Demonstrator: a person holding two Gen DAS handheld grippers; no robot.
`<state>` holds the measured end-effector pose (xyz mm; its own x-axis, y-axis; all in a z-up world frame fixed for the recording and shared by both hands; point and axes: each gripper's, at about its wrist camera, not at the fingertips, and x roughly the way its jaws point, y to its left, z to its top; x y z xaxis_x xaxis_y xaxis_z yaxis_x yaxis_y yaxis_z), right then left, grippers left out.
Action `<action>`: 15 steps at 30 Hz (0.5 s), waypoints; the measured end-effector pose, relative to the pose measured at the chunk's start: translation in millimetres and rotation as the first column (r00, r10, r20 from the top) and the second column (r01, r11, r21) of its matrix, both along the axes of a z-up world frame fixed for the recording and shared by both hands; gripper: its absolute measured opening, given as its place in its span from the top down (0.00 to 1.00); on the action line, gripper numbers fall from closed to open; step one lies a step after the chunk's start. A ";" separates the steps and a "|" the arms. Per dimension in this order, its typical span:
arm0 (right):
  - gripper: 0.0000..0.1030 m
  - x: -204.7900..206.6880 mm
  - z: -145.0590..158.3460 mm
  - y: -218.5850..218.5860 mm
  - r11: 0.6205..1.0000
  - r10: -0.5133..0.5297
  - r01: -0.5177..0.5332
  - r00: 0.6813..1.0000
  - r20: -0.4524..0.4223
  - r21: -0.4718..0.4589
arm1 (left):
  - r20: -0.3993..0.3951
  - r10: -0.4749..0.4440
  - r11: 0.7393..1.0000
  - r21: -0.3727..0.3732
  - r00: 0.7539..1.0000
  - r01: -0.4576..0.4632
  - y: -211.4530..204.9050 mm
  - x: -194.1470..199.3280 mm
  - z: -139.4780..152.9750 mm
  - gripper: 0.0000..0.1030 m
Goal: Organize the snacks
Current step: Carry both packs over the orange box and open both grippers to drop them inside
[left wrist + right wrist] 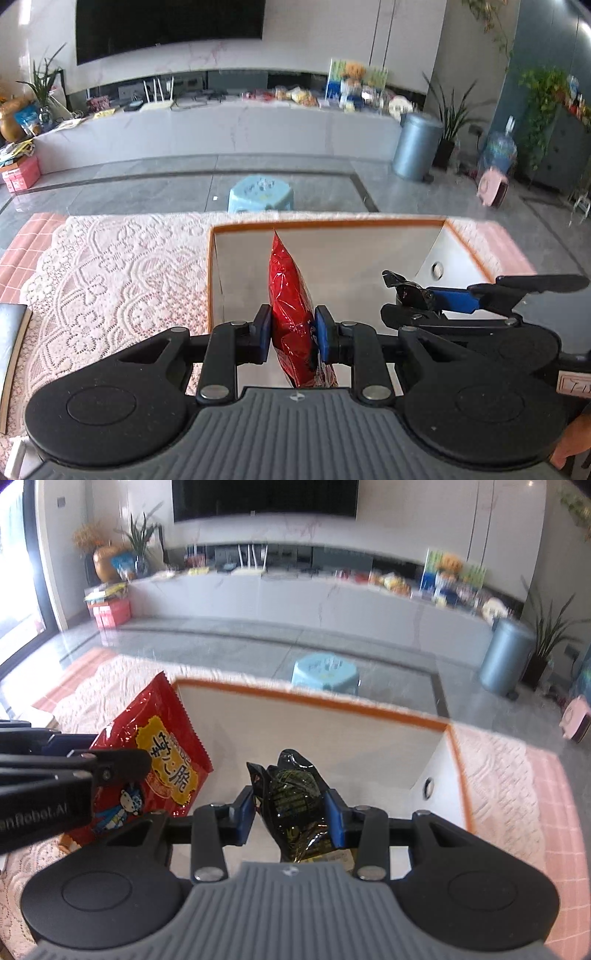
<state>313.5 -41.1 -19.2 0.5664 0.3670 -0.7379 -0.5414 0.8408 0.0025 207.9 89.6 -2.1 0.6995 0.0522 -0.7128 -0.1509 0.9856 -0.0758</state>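
Note:
My left gripper (pixel 292 334) is shut on a red snack bag (pixel 290 295), held edge-on above the open white box with an orange rim (pixel 332 222). The red bag (pixel 159 760) also shows in the right wrist view, over the box's left side. My right gripper (pixel 291 810) is shut on a black snack packet (pixel 295 805) above the inside of the same box (pixel 332 705). In the left wrist view the right gripper (pixel 410 295) reaches in from the right with the black packet (pixel 404 286) at its tip.
The box stands on a table with a white lace cloth (pixel 118 266) over a pink checked cover. A dark book (pixel 11 339) lies at the left edge. Beyond the table are a blue stool (pixel 260 192), a grey bin (pixel 415 146) and a long white cabinet.

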 end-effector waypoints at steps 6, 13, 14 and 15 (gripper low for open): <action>0.63 14.9 -34.1 12.5 0.998 0.013 -0.019 0.995 -0.098 -0.062 | -0.083 -0.028 0.999 0.034 0.996 0.031 -2.3 14.2 -20.4 0.74; 0.63 20.5 -56.6 21.0 0.996 0.026 -0.042 0.982 -0.190 -0.083 | -0.140 -0.048 0.996 0.073 0.989 0.058 -7.5 21.8 -32.0 0.74; 0.63 23.6 -58.5 22.2 0.995 0.028 -0.045 0.980 -0.199 -0.084 | -0.151 -0.052 0.994 0.083 0.987 0.065 -8.8 21.9 -33.4 0.74; 0.63 24.2 -60.4 23.1 0.995 0.030 -0.049 0.978 -0.207 -0.086 | -0.161 -0.054 0.993 0.092 0.985 0.069 -8.4 26.2 -35.5 0.74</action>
